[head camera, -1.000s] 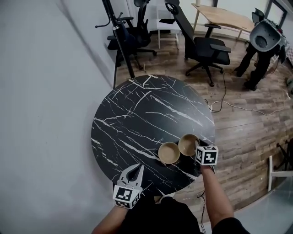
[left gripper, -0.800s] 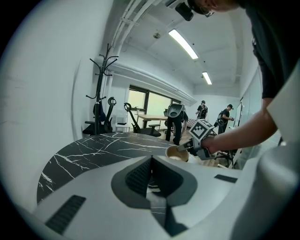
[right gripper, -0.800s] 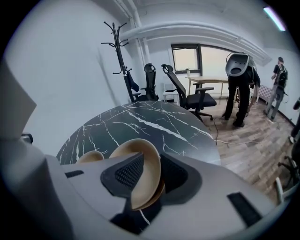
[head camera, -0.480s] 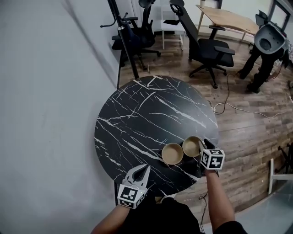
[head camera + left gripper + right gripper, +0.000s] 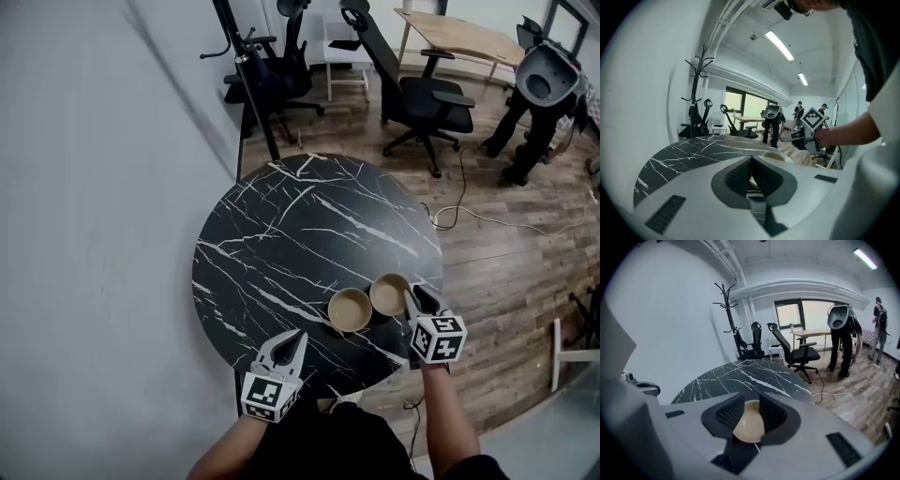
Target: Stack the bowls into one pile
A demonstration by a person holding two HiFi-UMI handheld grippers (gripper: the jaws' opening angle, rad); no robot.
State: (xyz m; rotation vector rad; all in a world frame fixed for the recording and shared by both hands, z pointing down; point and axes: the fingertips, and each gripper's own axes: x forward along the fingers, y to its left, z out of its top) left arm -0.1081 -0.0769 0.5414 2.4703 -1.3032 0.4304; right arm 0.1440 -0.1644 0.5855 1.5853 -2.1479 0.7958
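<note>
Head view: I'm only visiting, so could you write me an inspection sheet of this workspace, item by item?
Surface: round black marble table, white-veined.
Job's things: left bowl and right bowl, both tan, side by side near the table's near-right edge, not stacked.
Clutter: nothing seen.
Grippers: left gripper has its jaws together and empty, over the near edge; right gripper has its jaws closed on the right bowl's wall.
Cables: one cable on the wooden floor, right of the table.
Surroundings: office chair, coat stand, wooden desk, white wall at left.
</note>
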